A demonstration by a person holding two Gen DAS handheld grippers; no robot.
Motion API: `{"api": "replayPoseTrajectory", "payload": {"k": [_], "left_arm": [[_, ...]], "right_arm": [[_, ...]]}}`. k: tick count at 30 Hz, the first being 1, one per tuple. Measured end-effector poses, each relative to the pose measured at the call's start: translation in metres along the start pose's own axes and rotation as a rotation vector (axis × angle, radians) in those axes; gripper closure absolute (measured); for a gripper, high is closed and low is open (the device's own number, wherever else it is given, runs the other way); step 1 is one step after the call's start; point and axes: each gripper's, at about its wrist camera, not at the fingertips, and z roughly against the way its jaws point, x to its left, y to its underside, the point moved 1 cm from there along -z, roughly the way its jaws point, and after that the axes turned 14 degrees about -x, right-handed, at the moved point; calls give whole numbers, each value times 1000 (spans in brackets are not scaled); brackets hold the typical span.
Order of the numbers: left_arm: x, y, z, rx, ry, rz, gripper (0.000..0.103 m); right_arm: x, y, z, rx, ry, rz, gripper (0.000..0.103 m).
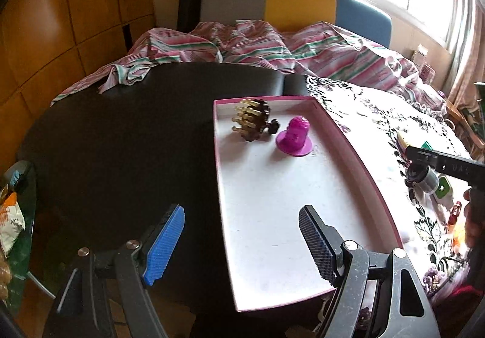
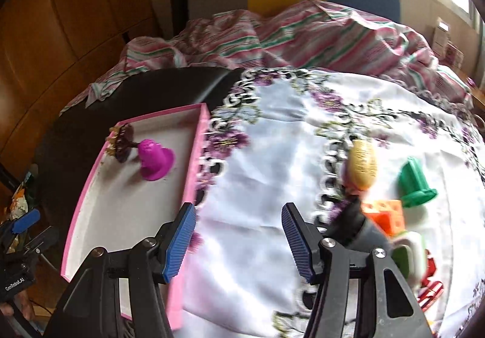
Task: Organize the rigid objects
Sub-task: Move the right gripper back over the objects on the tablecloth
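**2 open claws, 2 toys in the pink box**

Blue pads sit at the bottom of both pictures, nearest the camera. In the left wrist view the left gripper [image 1: 241, 242] has its jaws wide apart, with nothing between them. It hangs over the low end of the pink box [image 1: 357, 156] and the black table [image 1: 121, 141].

In the right wrist view the right gripper [image 2: 239, 242] is partly open and holds nothing. It hangs over the white flowery cloth [image 2: 272, 156], just right of the pink box [image 2: 194, 168].

2 things lie in the box, near its top end. The brown hair clip [image 1: 251, 120] is at the upper middle of the left view. The purple bell toy [image 1: 294, 138] stands right beside it, and I cannot tell if they touch.

More toys wait on the cloth at the right side of the right view. I see a yellow oval brush [image 2: 362, 168], a green toy [image 2: 415, 183] tipped on its side, and an orange block [image 2: 386, 215] with holes. They lie close together. A grey and black thing [image 2: 360, 229] and some red and green bits are lower down, but they are too blurry to name.

A striped blanket [image 1: 272, 47] fills the top of both pictures.
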Motion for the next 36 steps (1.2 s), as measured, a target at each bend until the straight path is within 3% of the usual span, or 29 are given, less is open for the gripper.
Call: {"api": "replayPoseTrajectory", "payload": {"k": [10,21,27,36], "left_arm": [[-20,-1,-2,6,33,-36,24],[-35,-1,-5,4,29,-55,24],[-42,1,-7,15,43,-57,24],[-58,-2,-8,11,74,-84,24]], "right_arm": [[-72,-8,27,-60,139,-83,43],[-143,1,42,-117,258,-320,43],[-160,3,50,-141,280,-403,43],[-165,4,50,-143,295,-422,43]]}}
